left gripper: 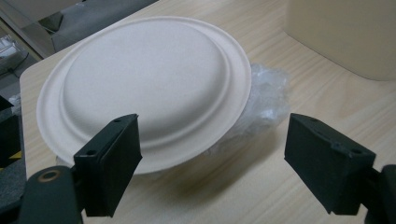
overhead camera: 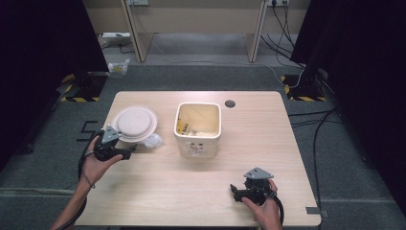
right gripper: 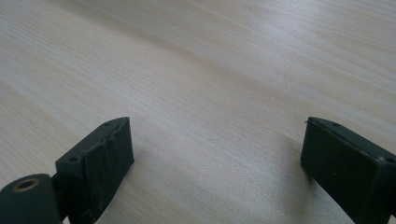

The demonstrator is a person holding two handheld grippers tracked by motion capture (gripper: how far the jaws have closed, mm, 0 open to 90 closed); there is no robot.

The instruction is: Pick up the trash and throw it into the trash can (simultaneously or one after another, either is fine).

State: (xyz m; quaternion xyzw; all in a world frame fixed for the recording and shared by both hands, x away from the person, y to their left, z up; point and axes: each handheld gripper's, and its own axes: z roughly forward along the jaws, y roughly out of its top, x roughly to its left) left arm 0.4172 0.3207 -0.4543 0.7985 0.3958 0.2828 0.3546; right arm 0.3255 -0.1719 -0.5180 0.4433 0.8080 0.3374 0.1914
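Wooden table, seen from above, with a cream square bin near its centre and, left of it, an upturned paper plate resting on crumpled clear plastic wrap. The left gripper sits just short of the plate's near rim, jaws wide apart and holding nothing (one pad level with the rim). The right gripper rests over bare wood at the near right, well apart from the plate, jaws likewise spread. Step in hand, as judged: approach to the plate. The next move calls for advancing so the rim enters the gap, then closing.
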